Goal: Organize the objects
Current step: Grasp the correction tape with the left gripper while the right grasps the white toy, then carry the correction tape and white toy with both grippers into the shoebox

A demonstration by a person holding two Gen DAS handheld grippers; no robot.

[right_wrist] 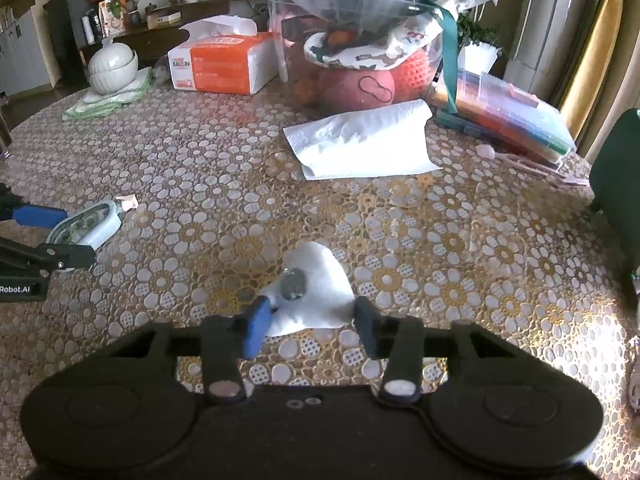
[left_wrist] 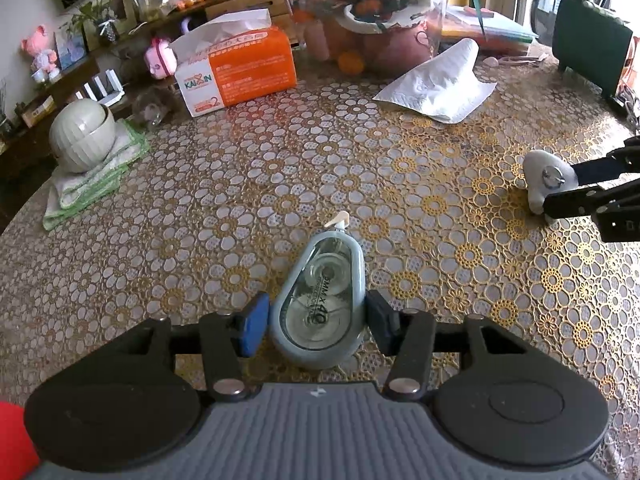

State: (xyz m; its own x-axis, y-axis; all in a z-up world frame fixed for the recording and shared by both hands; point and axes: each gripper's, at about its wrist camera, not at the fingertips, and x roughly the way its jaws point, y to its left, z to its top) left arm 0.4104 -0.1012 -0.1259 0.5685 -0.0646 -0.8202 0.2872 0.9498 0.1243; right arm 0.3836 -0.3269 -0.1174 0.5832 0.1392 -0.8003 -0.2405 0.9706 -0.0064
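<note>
Looks like the pick-up step: left tool straddles the correction tape on the worktop, fingers just beside it, not clenched. Right tool sits released around a white spinner-like gadget at 12 o'clock. Next: squeeze, lift.

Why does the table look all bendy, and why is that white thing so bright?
Left wrist view: the fisheye lens curves the table edges; the correction tape stays sharp. Right wrist view: strong light bleaches the white object between the right tool fingers, hiding its detail; the window side glares.
</note>
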